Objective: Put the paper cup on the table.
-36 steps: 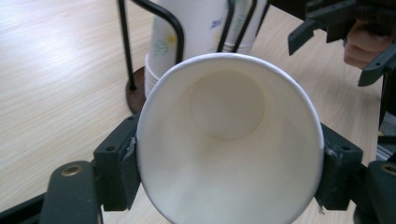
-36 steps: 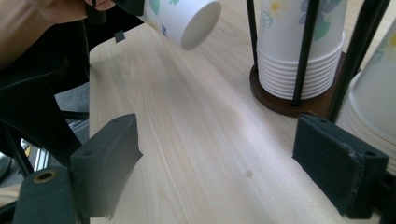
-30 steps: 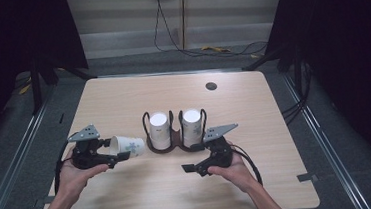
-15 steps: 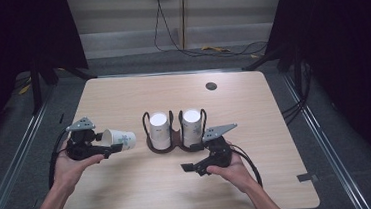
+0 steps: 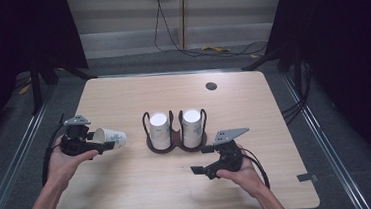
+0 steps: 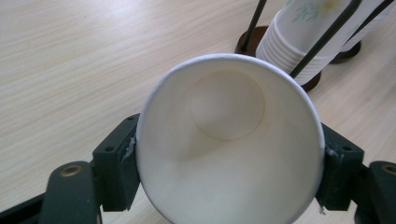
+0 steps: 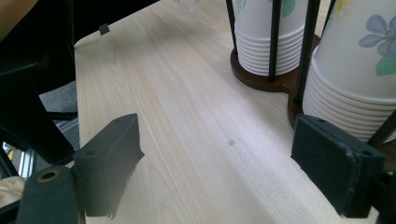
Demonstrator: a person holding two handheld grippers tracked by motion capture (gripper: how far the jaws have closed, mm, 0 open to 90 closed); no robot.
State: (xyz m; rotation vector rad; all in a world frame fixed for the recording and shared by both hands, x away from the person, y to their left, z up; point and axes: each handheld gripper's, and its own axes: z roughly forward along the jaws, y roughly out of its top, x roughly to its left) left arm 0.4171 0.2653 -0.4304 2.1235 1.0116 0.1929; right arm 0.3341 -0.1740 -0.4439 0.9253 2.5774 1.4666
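Looking down from the high view, the left gripper (image 5: 107,143) pinched a white paper cup (image 5: 110,138) on its side above the pale wooden table (image 5: 253,104), left of the dark cup holder (image 5: 176,141). In the left gripper view, the round cup (image 6: 229,140) sat squeezed between both jaws. In the right gripper view, the right gripper (image 7: 233,168) stood wide apart over smooth wood.

Paper cup (image 5: 111,138) on its side between my left gripper (image 5: 107,145) jaws, left of the cup holder (image 5: 176,141). Holder mid-table, two cup stacks (image 5: 159,129) side by side in it. My right gripper (image 5: 202,159) in front of holder, right.
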